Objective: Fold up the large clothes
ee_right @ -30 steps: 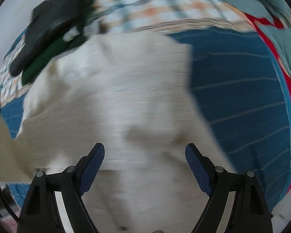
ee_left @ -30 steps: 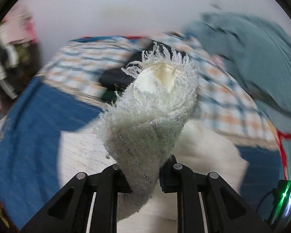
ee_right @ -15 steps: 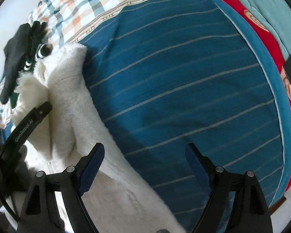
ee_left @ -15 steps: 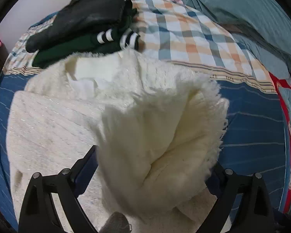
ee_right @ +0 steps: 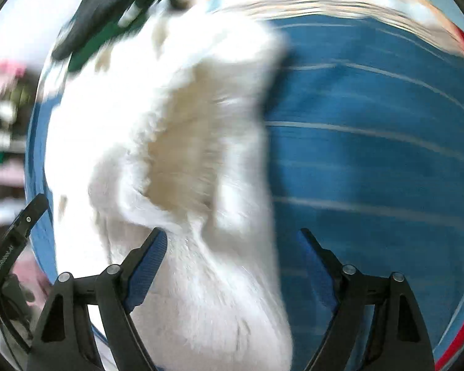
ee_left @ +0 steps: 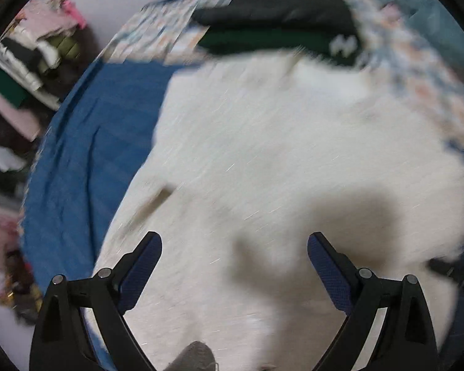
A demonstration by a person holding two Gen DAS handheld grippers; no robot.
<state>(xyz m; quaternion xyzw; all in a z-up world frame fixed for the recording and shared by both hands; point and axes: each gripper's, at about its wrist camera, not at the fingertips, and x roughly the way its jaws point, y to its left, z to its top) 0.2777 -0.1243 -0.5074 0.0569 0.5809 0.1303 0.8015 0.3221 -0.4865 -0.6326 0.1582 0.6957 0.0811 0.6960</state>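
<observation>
While both pairs of fingers [ee_left: 323, 266] [ee_right: 148, 262] gape empty, the white sweater [ee_left: 278, 154] [ee_right: 176, 123] lies beneath them.

sweater [ee_left: 294, 154]: fuzzy white knit | bedsheet [ee_right: 371, 154]: smooth blue cloth | claw pads [ee_left: 328, 272]: textured blue, matt

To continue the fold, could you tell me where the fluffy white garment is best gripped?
Probably grip the raised fold of the fluffy white garment, coming from the near side with the open right claw: that ridge stands above the striped blue bedsheet.
</observation>
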